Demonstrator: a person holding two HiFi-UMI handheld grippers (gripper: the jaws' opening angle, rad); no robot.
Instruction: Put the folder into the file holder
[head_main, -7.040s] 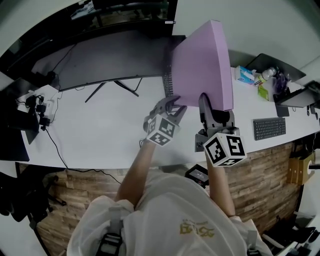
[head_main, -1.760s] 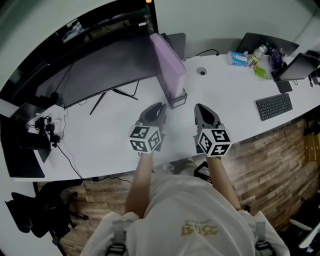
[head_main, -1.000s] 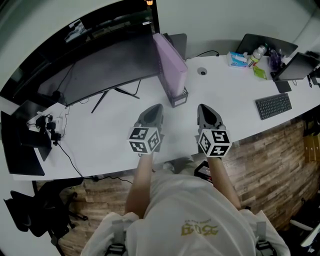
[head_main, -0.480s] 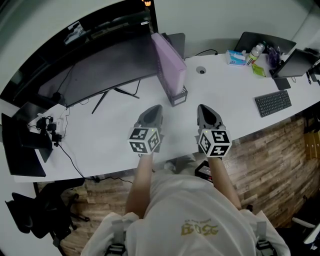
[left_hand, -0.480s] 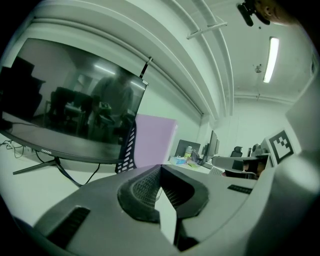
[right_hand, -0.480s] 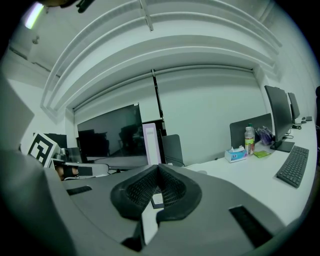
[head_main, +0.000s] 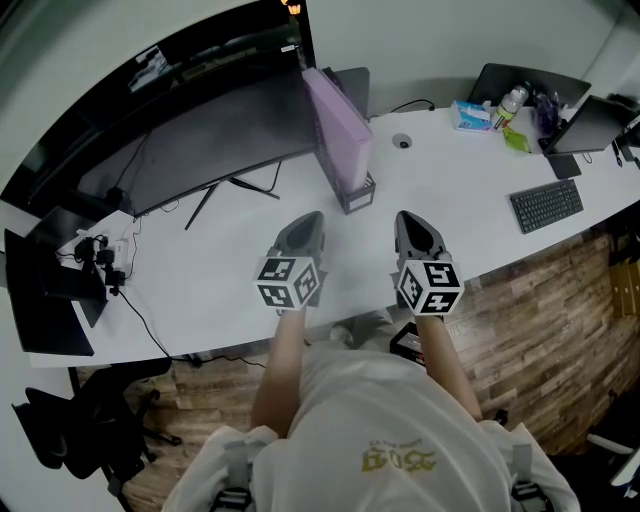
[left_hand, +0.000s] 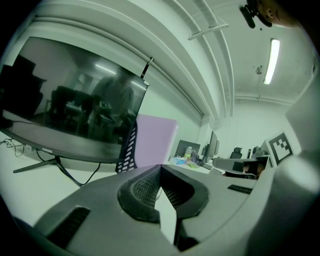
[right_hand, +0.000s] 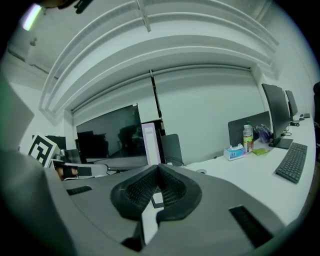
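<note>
The lilac folder (head_main: 337, 128) stands upright in the dark mesh file holder (head_main: 358, 195) on the white desk, beside the big monitor. It shows too in the left gripper view as the folder (left_hand: 154, 142) inside the holder (left_hand: 128, 150), and in the right gripper view as a narrow folder (right_hand: 150, 143). My left gripper (head_main: 304, 222) is shut and empty, near the desk's front edge, well short of the holder. My right gripper (head_main: 410, 221) is shut and empty too, level with the left one and to the right of the holder.
A wide dark monitor (head_main: 215, 130) stands at the back left on its stand. A keyboard (head_main: 546, 205), a tissue box (head_main: 474, 116), a bottle (head_main: 509, 106) and laptops lie at the right. Cables and a power strip (head_main: 100, 262) sit at the left. White desk (head_main: 210, 260) lies between.
Seven seconds ago both grippers held the folder up close; since then it has stood in the holder and the grippers rest back near the desk edge. Over the last second nothing has moved.
</note>
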